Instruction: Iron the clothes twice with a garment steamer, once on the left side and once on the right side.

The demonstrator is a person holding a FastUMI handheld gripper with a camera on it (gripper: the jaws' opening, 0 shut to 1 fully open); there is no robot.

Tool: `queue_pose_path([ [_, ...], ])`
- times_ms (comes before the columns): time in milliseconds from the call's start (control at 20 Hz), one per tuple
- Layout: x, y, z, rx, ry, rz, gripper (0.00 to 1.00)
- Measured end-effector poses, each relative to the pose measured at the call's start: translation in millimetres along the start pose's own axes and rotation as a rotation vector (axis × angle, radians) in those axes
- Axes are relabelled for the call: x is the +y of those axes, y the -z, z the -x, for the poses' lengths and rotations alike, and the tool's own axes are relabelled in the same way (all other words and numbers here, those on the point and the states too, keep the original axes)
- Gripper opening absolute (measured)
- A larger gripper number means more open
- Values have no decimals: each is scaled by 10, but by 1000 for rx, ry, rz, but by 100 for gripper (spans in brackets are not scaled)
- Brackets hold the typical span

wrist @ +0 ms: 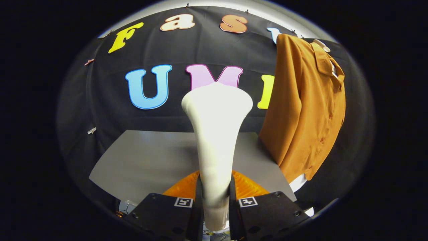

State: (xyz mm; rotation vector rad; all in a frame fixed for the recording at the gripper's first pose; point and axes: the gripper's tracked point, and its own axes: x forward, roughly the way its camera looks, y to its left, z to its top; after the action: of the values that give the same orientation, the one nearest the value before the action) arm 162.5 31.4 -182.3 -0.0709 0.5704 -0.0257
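White plastic, that's the garment steamer [215, 134], and it takes up the middle of the frame, standing upright with its flared head at the top. Its nozzle face points away, so I can't make it out. The gripper [215, 201] at bottom centre is closed on the steamer's handle, both black fingers [167, 214] pressed against either side of it. Something orange and ribbed [249, 187] pokes out just behind the fingers on both sides of the handle, mostly hidden, can't tell what it is.

Off to the right hangs the rust-orange shirt [307, 107], buttoned up, collar at upper right. The hanger [321, 45] is barely visible, just a pale bit above the collar. A bit of white [297, 182] shows under the shirt's hem, too cut off to identify. The grey tabletop [150, 160] spreads across the lower middle, partly blocked by the steamer, with the shirt's lower part hanging in front of its right end
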Motion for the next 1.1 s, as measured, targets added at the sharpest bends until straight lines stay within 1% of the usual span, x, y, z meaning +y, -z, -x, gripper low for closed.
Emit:
queue_pose_path([
  [200, 18, 5, 346, -39, 20, -15, 34],
  [450, 112, -47, 884, -126, 43, -29, 34],
  [650, 57, -34, 1309, -179, 86, -53, 34],
  [900, -450, 15, 1757, -224, 227, -114, 34],
  [1100, -942, 65, 1872, -221, 346, -147, 34],
])
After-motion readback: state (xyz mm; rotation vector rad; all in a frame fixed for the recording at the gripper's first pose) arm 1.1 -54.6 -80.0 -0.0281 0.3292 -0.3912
